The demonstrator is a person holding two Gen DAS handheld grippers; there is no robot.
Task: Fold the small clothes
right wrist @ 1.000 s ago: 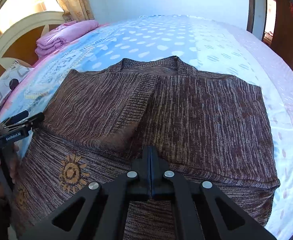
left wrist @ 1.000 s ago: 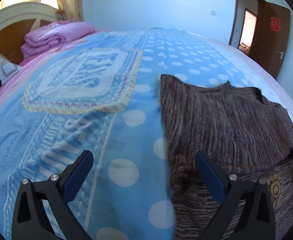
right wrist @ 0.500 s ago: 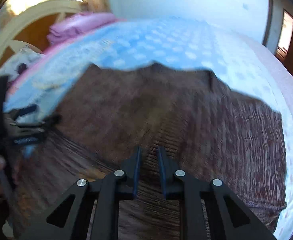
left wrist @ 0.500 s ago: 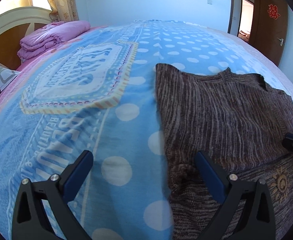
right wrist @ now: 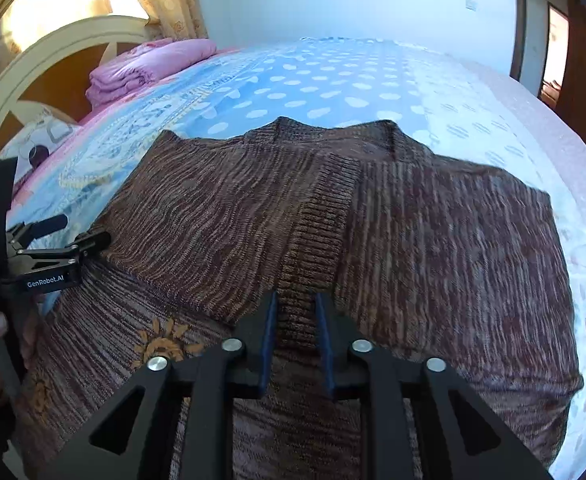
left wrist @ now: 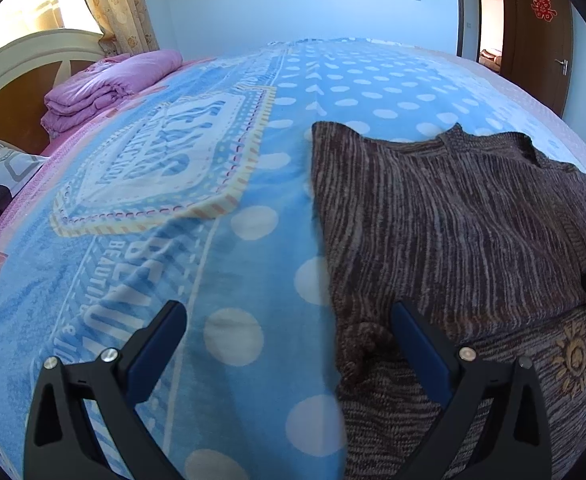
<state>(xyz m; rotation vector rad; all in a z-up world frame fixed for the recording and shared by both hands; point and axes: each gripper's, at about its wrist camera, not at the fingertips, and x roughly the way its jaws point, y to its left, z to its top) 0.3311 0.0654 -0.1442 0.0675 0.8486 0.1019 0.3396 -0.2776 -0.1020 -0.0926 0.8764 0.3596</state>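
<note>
The sweater (right wrist: 433,248) is a coarse, matt knit, brown and streaky, with a tighter ribbed band (right wrist: 313,240) running down its front and a sun motif (right wrist: 161,344) stitched in duller gold yarn. Under it the blanket (left wrist: 253,184) looks soft and fleecy, with a faint nap. The left gripper (left wrist: 289,344) and right gripper (right wrist: 295,344) are matt black plastic with bright metal screw heads and smooth blue pads (left wrist: 421,348). The headboard (right wrist: 53,80) is wood, partly painted glossy cream. The folded quilt (left wrist: 109,84) is smooth cloth.
</note>
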